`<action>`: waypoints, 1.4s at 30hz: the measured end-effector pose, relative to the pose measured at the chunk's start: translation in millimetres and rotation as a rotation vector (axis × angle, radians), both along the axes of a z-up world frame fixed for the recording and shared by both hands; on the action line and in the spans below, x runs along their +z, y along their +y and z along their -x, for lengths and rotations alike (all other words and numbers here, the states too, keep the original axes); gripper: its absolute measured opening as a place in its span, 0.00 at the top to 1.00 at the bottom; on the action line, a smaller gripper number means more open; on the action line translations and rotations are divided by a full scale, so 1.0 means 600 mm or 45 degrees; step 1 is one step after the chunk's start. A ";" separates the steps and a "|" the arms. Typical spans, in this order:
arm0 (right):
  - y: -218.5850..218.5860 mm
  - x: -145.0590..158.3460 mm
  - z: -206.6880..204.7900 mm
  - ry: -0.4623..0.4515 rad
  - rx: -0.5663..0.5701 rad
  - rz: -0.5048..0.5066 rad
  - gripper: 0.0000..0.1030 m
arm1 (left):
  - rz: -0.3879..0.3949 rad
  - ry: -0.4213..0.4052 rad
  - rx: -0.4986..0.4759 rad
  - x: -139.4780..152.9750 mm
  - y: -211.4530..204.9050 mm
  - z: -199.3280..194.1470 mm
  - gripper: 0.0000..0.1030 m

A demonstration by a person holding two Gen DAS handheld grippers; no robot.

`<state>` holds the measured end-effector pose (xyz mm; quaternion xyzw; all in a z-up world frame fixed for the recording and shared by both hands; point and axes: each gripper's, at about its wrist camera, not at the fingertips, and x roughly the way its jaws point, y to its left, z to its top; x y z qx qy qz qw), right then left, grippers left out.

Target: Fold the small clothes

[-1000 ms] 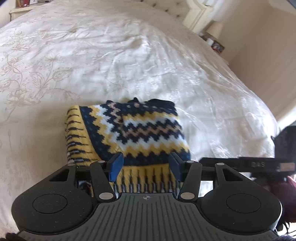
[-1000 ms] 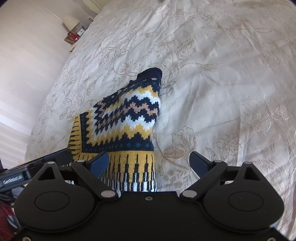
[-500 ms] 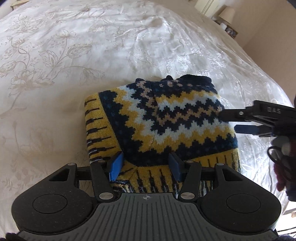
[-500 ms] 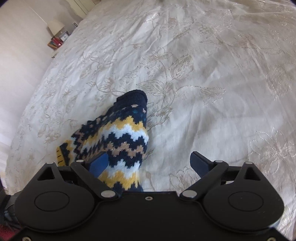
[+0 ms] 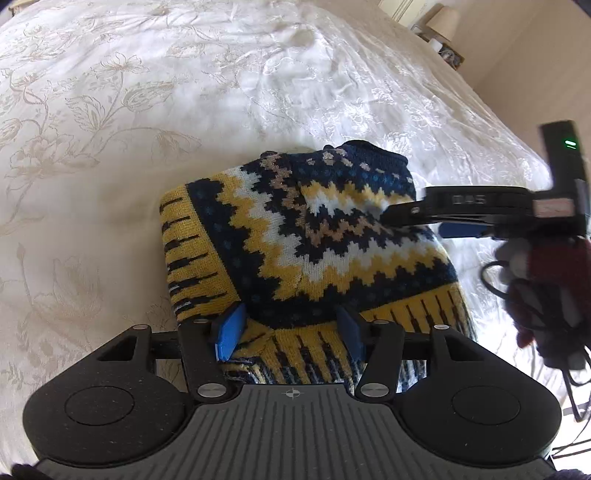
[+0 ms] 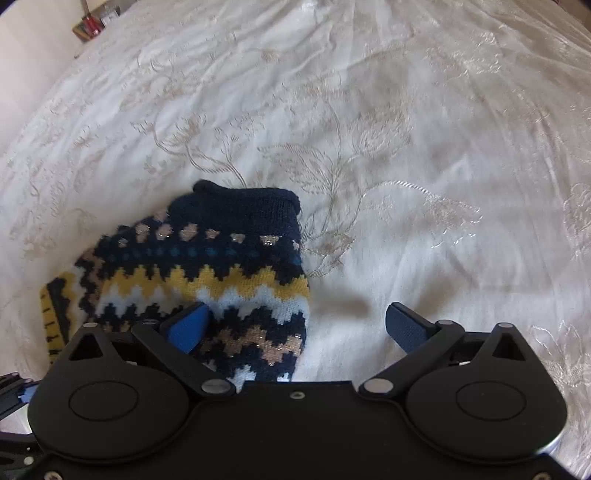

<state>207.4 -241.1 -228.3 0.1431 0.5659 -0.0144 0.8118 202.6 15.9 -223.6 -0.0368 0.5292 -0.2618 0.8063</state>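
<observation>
A small knitted sweater (image 5: 306, 251) in navy, yellow and white zigzags lies folded on the white bed. My left gripper (image 5: 290, 334) is open, its blue pads (image 5: 229, 332) straddling the yellow ribbed hem at the near edge. My right gripper (image 6: 299, 326) is open wide over the sweater (image 6: 207, 266); its left pad (image 6: 188, 326) rests over the knit and its right pad hangs above the bedcover. The right gripper also shows in the left wrist view (image 5: 458, 218), reaching in over the sweater's right side.
The white embroidered bedcover (image 6: 388, 129) spreads all around the sweater. A bedside table with a lamp (image 5: 441, 22) stands at the far right of the bed. Cables and the holder's sleeve (image 5: 543, 280) hang at the right.
Both grippers have come down closer to the sweater. The right gripper has shifted from the hem end up toward the collar end, with its left pad over the knit. Both stayed open.
</observation>
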 end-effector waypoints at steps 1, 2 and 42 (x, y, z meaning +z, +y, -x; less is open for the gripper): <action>0.000 0.015 0.015 -0.034 -0.008 -0.006 0.01 | 0.004 0.002 -0.003 0.000 0.001 0.000 0.46; 0.001 0.029 0.031 -0.060 -0.013 -0.005 0.01 | 0.009 0.002 -0.009 0.000 0.001 -0.001 0.45; 0.045 0.117 0.289 -0.247 0.006 -0.023 0.01 | -0.111 -0.207 0.195 0.078 0.077 0.162 0.27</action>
